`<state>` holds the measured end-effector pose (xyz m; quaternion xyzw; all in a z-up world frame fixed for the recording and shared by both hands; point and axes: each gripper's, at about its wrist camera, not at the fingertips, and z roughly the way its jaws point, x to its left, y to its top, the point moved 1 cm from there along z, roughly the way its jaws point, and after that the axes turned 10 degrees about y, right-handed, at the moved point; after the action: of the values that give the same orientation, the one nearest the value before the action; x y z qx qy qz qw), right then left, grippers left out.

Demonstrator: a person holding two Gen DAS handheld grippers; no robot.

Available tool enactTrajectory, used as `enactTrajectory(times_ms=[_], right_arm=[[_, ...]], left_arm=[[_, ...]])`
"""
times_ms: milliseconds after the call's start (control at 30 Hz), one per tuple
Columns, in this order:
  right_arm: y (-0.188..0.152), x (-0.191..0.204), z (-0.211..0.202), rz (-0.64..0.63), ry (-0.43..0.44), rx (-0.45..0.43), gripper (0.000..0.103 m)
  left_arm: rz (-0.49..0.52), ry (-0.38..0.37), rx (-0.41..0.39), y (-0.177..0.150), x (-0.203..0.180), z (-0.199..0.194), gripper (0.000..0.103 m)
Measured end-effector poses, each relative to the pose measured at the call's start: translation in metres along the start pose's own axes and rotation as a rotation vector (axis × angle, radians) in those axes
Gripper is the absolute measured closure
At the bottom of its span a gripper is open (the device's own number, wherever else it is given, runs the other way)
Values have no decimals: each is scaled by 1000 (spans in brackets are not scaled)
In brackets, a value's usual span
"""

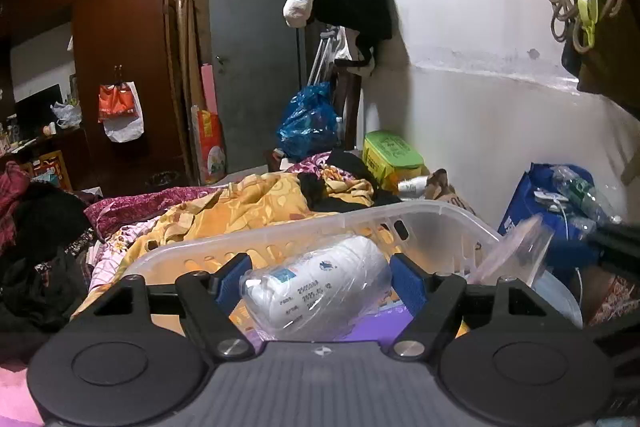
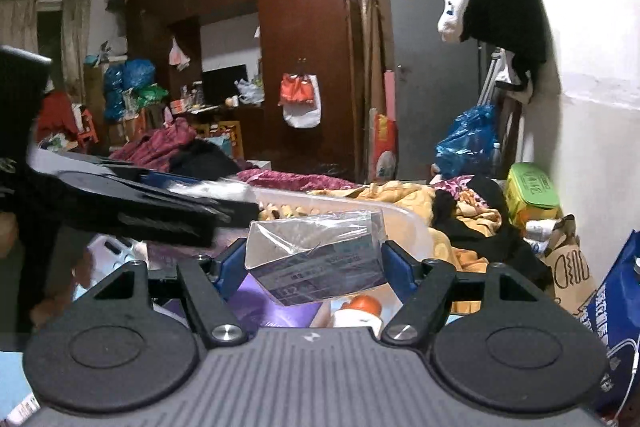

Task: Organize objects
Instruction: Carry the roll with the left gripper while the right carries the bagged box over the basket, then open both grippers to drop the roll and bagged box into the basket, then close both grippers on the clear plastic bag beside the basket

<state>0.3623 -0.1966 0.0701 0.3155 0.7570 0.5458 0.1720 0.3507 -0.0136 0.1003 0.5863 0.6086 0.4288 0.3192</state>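
Two items in hand, both poised over the translucent basket (image 1: 432, 223) on the cluttered bed (image 1: 224, 211).

Left gripper (image 1: 318, 281): fingers (image 1: 230, 281) closed about halfway onto a white roll in clear wrap (image 1: 320, 287), pads pressed against its two flanks, roll lying lengthwise toward the camera. Likely light and soft underneath, with a slick, crinkly film on the outside; compressible, so firm squeeze tolerated, but film apt to slide against the pads. Best held across the fat middle, as now, not by the loose film at the ends.

Right gripper (image 2: 314, 263): fingers (image 2: 394, 263) set at a similar width, clamped on the short ends of a small printed box in clear cellophane (image 2: 320, 259), box tilted a little. Probably light and thin-walled cardboard: stiff along the edges, easily dented on the faces, glossy wrap slippery. Grip on the ends near the corners looks sensible; moderate pressure only. Loose flap of cellophane at the top no place to hold.

Below the box, an orange-capped white bottle (image 2: 358, 311) and something purple in the basket; release low to avoid a bounce.

Left gripper also visible as a dark blur at the left of the right wrist view.
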Motion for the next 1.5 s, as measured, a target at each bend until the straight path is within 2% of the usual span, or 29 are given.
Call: enactTrajectory(times_ms=[233, 333, 367, 400, 433, 467, 533, 600, 700, 767, 900, 1000, 1100, 1233, 1500], right_arm=[[-8, 0, 2, 2, -7, 35, 29], [-8, 0, 2, 2, -23, 39, 27], [-7, 1, 0, 2, -30, 34, 25], [-7, 2, -3, 0, -40, 25, 22], [-6, 3, -6, -3, -44, 18, 9], [-6, 5, -11, -8, -46, 1, 0], [-7, 7, -24, -9, -37, -35, 0], [-9, 9, -42, 10, -9, -70, 0], [-25, 11, -71, 50, 43, -128, 0], [-39, 15, -79, 55, 67, -117, 0], [-72, 18, -80, 70, 76, -86, 0], [-85, 14, -69, 88, 75, -32, 0], [-88, 6, -61, 116, 59, -1, 0], [-90, 0, -53, 149, 33, 64, 0], [-105, -10, -39, 165, 54, 152, 0]], left_arm=[[8, 4, -15, -4, -1, 3, 24], [32, -1, -27, -5, -2, 2, 13], [45, 8, -41, -5, -3, -2, 4], [56, 28, -62, -6, -4, -9, 3], [67, 48, -89, -6, -3, -18, 3], [70, 61, -110, -5, -2, -27, 2], [56, 70, -139, -7, 9, -48, 2], [44, 85, -164, -17, 23, -73, 2], [22, 63, -180, -50, 43, -109, 0], [30, 54, -178, -80, 52, -126, 0], [-2, 35, -116, -127, 67, -133, 0], [-8, 23, -49, -144, 76, -121, 0], [-33, 41, -7, -146, 89, -108, 0], [-64, 29, 39, -146, 103, -95, 0], [-57, 25, 151, -160, 111, -60, 0]])
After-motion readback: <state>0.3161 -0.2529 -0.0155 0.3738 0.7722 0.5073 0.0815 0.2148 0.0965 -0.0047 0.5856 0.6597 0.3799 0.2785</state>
